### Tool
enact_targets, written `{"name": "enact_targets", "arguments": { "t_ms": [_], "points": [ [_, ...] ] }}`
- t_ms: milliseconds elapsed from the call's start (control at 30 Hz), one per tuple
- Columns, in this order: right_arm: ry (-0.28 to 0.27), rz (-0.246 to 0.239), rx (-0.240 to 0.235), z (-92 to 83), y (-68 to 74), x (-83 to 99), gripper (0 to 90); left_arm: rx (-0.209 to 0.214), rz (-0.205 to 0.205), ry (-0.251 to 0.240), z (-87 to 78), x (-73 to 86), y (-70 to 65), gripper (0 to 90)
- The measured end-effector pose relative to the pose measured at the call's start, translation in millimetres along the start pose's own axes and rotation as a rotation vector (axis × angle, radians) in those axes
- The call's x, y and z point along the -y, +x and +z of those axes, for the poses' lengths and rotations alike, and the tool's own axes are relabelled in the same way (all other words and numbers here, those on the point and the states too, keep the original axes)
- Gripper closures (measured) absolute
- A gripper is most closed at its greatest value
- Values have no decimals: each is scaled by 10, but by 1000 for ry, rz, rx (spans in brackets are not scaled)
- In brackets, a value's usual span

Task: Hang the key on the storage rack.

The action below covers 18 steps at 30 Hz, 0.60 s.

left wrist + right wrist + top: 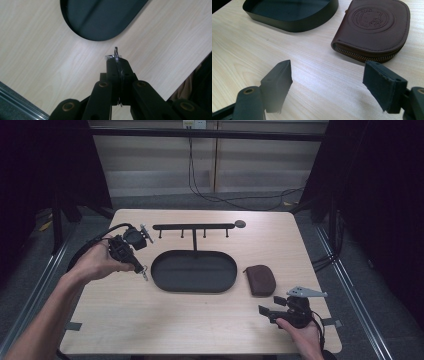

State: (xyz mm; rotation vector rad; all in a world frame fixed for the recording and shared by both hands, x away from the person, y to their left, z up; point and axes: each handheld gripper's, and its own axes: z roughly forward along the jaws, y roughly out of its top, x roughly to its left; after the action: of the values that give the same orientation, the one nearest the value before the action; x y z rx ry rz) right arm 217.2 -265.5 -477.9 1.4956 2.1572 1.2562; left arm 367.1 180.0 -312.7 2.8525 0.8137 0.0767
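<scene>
Pale wood grain is seen across the table, on which a black oval tray lies at the centre, with a black hook rack rising from its far rim. The left gripper is held above the table just left of the tray, its jaws pressed together on a thin metal key ring. In the left gripper view the ring is seen edge-on, sticking up past the closed jaw tips, with a small silvery piece beside it and the rounded end of the tray beyond. Whether a key hangs from the ring cannot be told. The ring is lifted clear of the tabletop, near the tray's left end but apart from it. The right gripper is held low at the near right corner of the table, its jaws standing wide apart with nothing between them. In the right gripper view a brown leather zip pouch with an embossed round stamp is seen lying flat just ahead of the open jaws, beside the tray's right end and not touched by either pad.
</scene>
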Motion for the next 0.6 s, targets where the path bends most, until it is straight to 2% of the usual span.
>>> {"name": "enact_targets", "arguments": {
  "t_ms": [300,433,500,533,600],
  "points": [
    [0,-3,-3,4,0,-1,226,-20,25,17,-154,-148,53,894],
    [0,-2,-2,5,1,0,225,-17,12,1,-205,-216,103,893],
    [0,-3,-4,3,0,0,225,-12,22,9,-219,-243,124,894],
    [0,-2,-4,3,-1,0,224,-15,9,5,-225,-255,131,894],
    [1,-1,-4,7,-2,0,223,-12,11,12,-239,-280,149,893]
  ]
}}
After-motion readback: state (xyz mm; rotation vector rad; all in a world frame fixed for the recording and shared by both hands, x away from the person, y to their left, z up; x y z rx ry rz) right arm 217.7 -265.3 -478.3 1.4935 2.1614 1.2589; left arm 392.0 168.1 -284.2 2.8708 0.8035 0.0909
